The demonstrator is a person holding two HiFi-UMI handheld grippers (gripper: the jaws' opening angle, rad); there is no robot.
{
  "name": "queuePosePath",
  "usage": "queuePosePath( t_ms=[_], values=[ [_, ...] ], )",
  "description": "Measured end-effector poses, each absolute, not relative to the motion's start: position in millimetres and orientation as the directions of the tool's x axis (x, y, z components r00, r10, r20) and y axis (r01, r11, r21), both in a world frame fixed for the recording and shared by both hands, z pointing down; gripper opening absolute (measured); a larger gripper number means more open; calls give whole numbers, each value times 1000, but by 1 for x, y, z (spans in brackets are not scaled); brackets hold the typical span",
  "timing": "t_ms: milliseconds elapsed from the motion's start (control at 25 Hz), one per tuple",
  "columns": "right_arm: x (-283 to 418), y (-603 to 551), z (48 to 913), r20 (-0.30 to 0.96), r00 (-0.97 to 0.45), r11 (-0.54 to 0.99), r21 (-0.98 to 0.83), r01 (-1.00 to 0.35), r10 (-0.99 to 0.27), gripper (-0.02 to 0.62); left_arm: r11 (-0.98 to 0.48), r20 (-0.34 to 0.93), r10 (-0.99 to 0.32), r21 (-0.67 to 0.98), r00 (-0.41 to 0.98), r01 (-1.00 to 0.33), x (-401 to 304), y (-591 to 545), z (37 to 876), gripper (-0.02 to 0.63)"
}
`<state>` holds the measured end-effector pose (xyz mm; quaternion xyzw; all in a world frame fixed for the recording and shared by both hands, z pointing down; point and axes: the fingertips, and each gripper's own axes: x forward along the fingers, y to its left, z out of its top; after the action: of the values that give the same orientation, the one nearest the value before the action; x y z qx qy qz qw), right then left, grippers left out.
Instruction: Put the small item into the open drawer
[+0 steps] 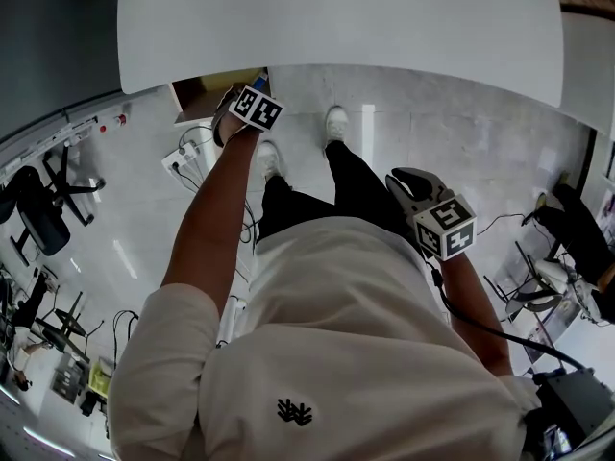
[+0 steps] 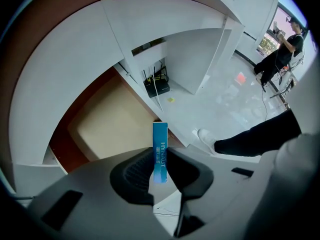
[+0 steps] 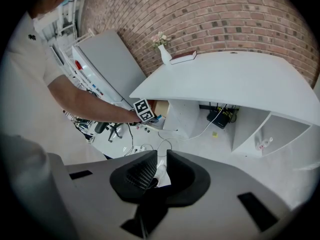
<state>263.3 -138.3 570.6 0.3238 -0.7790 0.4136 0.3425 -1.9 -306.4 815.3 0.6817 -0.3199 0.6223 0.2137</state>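
A small blue box (image 2: 160, 151) stands upright between the jaws of my left gripper (image 2: 161, 158), which is shut on it. Just beyond it lies the open drawer (image 2: 112, 129), with a pale bare bottom and red-brown sides. In the head view the left gripper (image 1: 252, 104) is stretched out to the drawer (image 1: 197, 99) under the white desk. My right gripper (image 1: 415, 190) hangs by the person's right thigh. Its jaws (image 3: 160, 159) stand a little apart with nothing between them. The right gripper view shows the left gripper's marker cube (image 3: 143, 110) at the drawer.
The white curved desk top (image 1: 336, 17) overhangs the drawer. A black router (image 2: 156, 86) with cables sits on the floor under the desk. A power strip (image 1: 183, 158) lies on the floor at the left. A vase (image 3: 162, 51) stands on the desk. Another person (image 2: 285, 49) stands far off.
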Motion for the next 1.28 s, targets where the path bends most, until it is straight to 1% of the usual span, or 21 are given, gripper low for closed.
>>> queuePosePath(
  t_ms=[520, 680, 880, 960, 1280],
  values=[
    [267, -137, 572, 804, -553, 437, -426, -792, -219, 81, -718, 987, -157, -90, 35, -691, -1, -306, 822, 92],
    [266, -137, 575, 807, -550, 438, -424, -793, -214, 81, -722, 987, -152, -83, 41, -687, -2, -304, 825, 143],
    [266, -139, 575, 806, -551, 442, -423, -791, -214, 81, -730, 987, -153, -80, 47, -678, 1, -302, 825, 143],
    [263, -138, 575, 805, -553, 445, -423, -789, -214, 81, -731, 988, -149, -74, 53, -678, 1, -300, 825, 157],
    [268, -152, 570, 800, -563, 453, -432, -780, -207, 81, -728, 987, -142, -53, 75, -683, 13, -305, 817, 172]
  ],
)
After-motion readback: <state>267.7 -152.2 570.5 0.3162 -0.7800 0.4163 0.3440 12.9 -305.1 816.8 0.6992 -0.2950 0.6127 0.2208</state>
